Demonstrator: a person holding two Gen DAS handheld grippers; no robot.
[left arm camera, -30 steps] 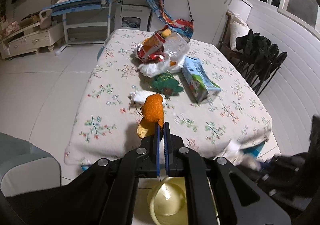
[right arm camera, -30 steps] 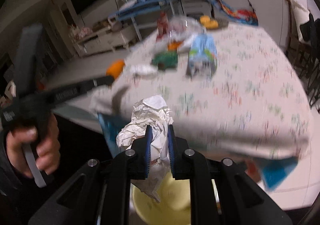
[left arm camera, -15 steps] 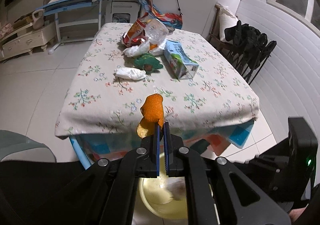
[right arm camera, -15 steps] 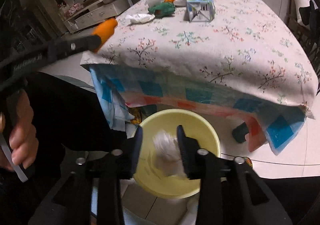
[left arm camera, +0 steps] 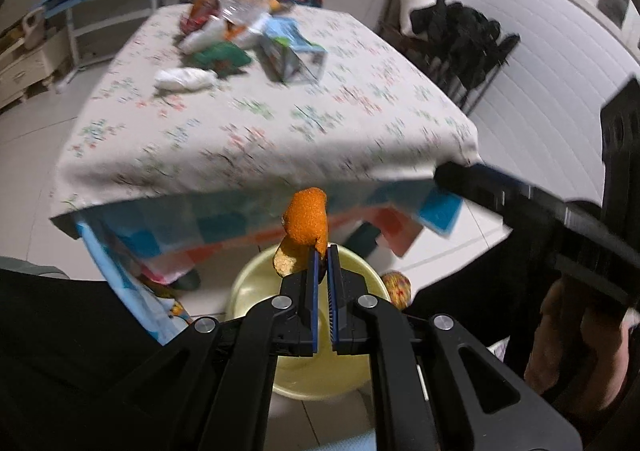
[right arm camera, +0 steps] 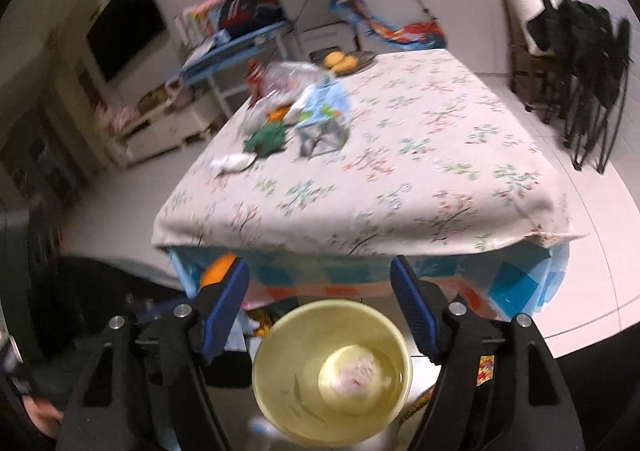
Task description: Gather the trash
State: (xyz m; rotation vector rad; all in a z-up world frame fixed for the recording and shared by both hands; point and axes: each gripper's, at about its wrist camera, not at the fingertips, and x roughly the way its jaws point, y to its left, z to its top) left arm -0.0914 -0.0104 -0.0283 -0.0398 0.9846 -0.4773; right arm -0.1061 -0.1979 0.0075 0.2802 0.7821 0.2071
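Left gripper (left arm camera: 323, 251) grips orange peel (left arm camera: 306, 223) (above yellow bin (left arm camera: 256, 279)).

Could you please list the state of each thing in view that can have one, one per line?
Left gripper: shut on the orange peel, above the bucket.
Right gripper: jaws opening, nothing between them.
Yellow bucket: upright on the floor, holding a crumpled tissue.
Blue carton: lying on its side on the table.

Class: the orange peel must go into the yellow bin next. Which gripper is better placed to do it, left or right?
Left. The left gripper already pinches the orange peel above the yellow bin; the right gripper is opening and empty.
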